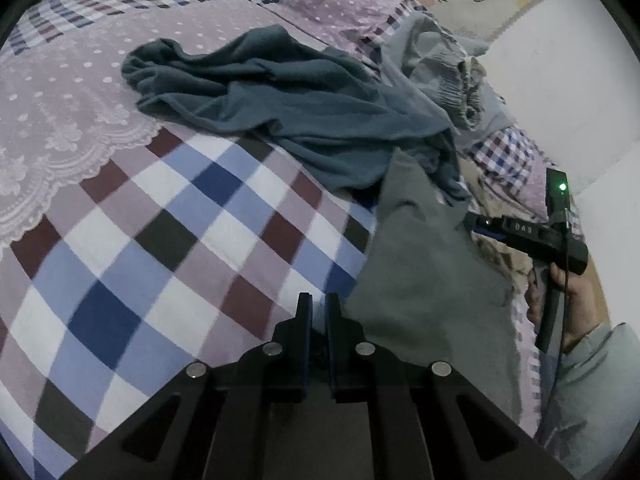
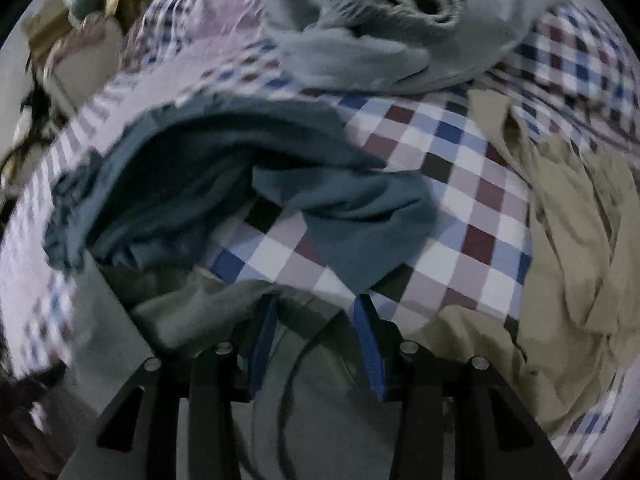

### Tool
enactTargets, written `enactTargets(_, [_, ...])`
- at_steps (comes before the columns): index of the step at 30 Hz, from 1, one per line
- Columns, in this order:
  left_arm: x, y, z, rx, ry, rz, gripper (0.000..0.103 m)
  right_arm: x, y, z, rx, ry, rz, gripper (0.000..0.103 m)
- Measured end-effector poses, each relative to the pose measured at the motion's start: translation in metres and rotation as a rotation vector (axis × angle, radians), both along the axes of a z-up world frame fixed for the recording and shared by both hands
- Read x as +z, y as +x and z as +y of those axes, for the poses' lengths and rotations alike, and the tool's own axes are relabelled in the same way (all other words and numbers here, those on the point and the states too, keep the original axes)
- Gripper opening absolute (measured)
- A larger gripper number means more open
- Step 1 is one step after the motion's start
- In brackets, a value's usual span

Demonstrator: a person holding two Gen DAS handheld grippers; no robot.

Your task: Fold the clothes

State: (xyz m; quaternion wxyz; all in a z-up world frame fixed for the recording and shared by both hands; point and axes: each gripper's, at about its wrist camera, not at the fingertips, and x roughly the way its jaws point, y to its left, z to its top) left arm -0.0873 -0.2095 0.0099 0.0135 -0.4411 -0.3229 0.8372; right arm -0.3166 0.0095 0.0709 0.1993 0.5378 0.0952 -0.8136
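Your left tongs hover over the checked bedspread with their two fingers drawn nearly together, only a thin slit between them. Something dark sits low in that slit, but you can't tell from this view whether it is cloth being pinched. Just to their right, a grey-green garment rises in a peak, its lower edge touching the right finger.

Ahead of the left tongs, past the checks, a teal garment lies crumpled across the bed. Beyond it and to the right sits a light grey garment with a gathered waistband. To the far right your right hand grips the handle of the other tool.

Your right tongs stand spread apart, the two blue-padded fingers wide of each other. The grey-green garment lies between and beneath them, bunched up against the left finger; the pads are not pressed onto it. Directly ahead of these tongs the teal garment spreads out, one corner reaching down almost to the right fingertip. Farther ahead lies the light grey garment. To the right of the tongs a tan garment is heaped on the checks.

That makes four garments in all: one grey-green, one teal, one light grey, one tan.
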Motion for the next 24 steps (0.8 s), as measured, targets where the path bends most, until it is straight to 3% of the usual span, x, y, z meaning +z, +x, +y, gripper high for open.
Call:
enactTargets(5, [0.0, -0.002, 0.003, -0.009, -0.027, 0.008, 0.004, -0.005, 0.003, -0.012, 0.072, 0.088, 0.047, 0.036])
enactTargets(6, [0.0, -0.002, 0.004, -0.011, -0.028, 0.008, 0.004, -0.004, 0.005, -0.014, 0.088, 0.11, 0.072, 0.015])
enactTargets(7, [-0.001, -0.003, 0.005, -0.014, -0.029, 0.007, 0.004, -0.002, 0.008, -0.017, 0.105, 0.137, 0.108, 0.005])
enactTargets(11, [0.0, -0.004, 0.007, -0.016, -0.034, 0.009, 0.004, 0.016, 0.016, -0.025, 0.092, 0.21, 0.278, 0.004])
enactTargets(14, [0.0, -0.004, 0.01, -0.021, -0.049, 0.01, 0.004, 0.012, 0.01, -0.035, 0.068, 0.261, 0.31, 0.004])
enactTargets(17, [0.0, -0.006, 0.012, -0.026, -0.071, 0.003, 0.004, -0.018, -0.002, -0.046, 0.036, 0.366, 0.245, 0.005])
enactTargets(19, [0.0, -0.007, 0.013, -0.027, -0.08, 0.0, 0.004, -0.022, -0.002, -0.046, -0.011, 0.385, 0.254, 0.014])
enactTargets(20, [0.0, -0.007, 0.013, -0.028, -0.078, -0.002, 0.004, -0.017, 0.002, -0.042, -0.039, 0.365, 0.268, 0.021])
enactTargets(21, [0.0, -0.007, 0.012, -0.032, -0.073, -0.004, 0.004, -0.007, 0.007, -0.035, -0.067, 0.322, 0.28, 0.036])
enactTargets(22, [0.001, -0.008, 0.011, -0.037, -0.069, -0.006, 0.004, 0.004, 0.012, -0.027, -0.095, 0.278, 0.292, 0.042])
enactTargets(24, [0.001, -0.008, 0.008, -0.042, -0.052, -0.009, 0.006, 0.031, 0.027, -0.008, -0.141, 0.169, 0.324, 0.043])
